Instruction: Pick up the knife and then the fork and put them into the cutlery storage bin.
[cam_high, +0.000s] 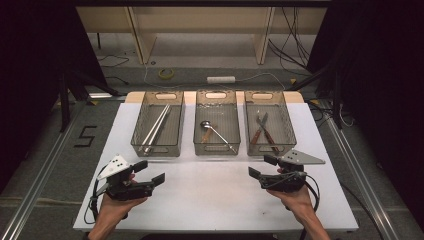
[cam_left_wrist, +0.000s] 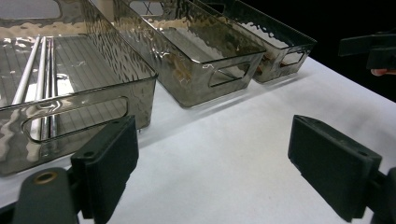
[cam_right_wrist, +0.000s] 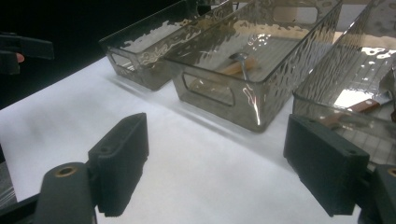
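The left gripper (cam_high: 149, 171) and right gripper (cam_high: 262, 166) hover over the near part of the white table (cam_high: 210, 195), jaws spread apart, both empty. Beyond them stand three clear bins in a row: the left bin (cam_high: 158, 148) holds chopsticks (cam_high: 156, 127), the middle bin (cam_high: 216, 148) spoons (cam_high: 214, 131), the right bin (cam_high: 270, 148) knives (cam_high: 263, 132).

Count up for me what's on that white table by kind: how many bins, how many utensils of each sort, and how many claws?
Clear plastic bins: 3
Chopsticks, left bin: 2, as far as I can tell
Spoons, middle bin: 2
Wooden-handled fork and knife, right bin: 2
Claws, left claw and right claw: 2
Total: 11
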